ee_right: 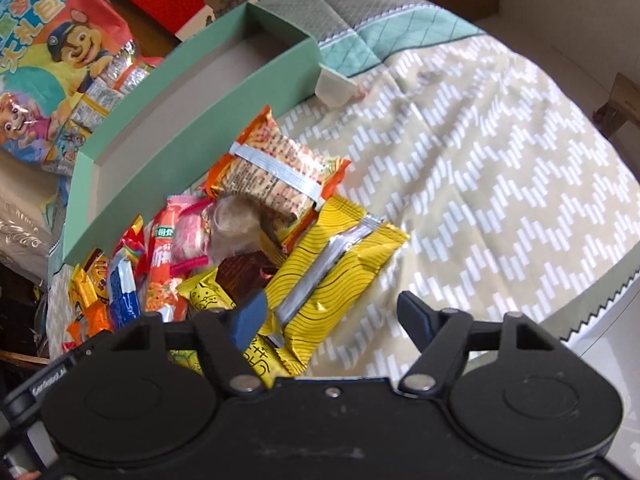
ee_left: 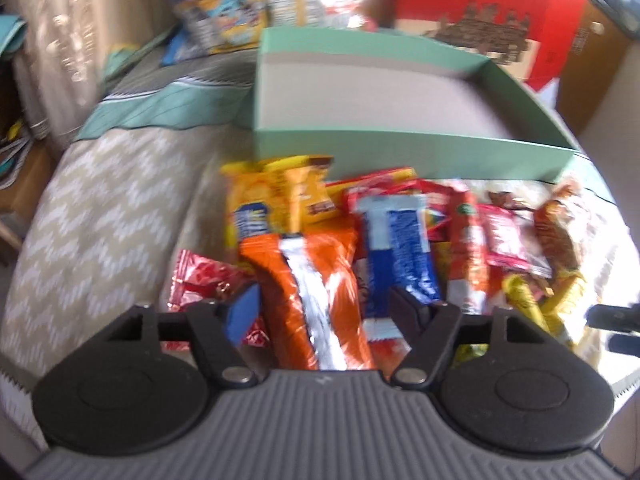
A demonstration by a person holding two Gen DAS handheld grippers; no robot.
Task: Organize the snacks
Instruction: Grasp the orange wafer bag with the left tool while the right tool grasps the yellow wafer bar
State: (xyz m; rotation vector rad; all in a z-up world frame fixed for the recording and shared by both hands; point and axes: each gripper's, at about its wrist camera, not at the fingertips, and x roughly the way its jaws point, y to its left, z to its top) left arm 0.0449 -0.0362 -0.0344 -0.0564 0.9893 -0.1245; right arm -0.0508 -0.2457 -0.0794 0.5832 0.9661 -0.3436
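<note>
One green box (ee_left: 400, 144) sits behind one heap of snack packets. The left claw (ee_left: 324, 304) gapes around one orange packet (ee_left: 316, 280), pads clear; the right claw (ee_right: 332, 316) gapes over one yellow packet (ee_right: 340, 256).

We see our left gripper (ee_left: 322, 308) with its jaws apart astride an orange foil snack packet with a silver seam (ee_left: 316, 304), pads not visibly pressing it; beside it lies a blue-and-white wrapped bar (ee_left: 400, 248); beyond the heap stands a shallow mint-green cardboard box (ee_left: 400, 142) on a beige zigzag-patterned cloth (ee_left: 112, 208).

A home: patterned bedspread (ee_right: 480, 140), curtain (ee_left: 80, 32), cartoon snack bag (ee_right: 52, 60).
</note>
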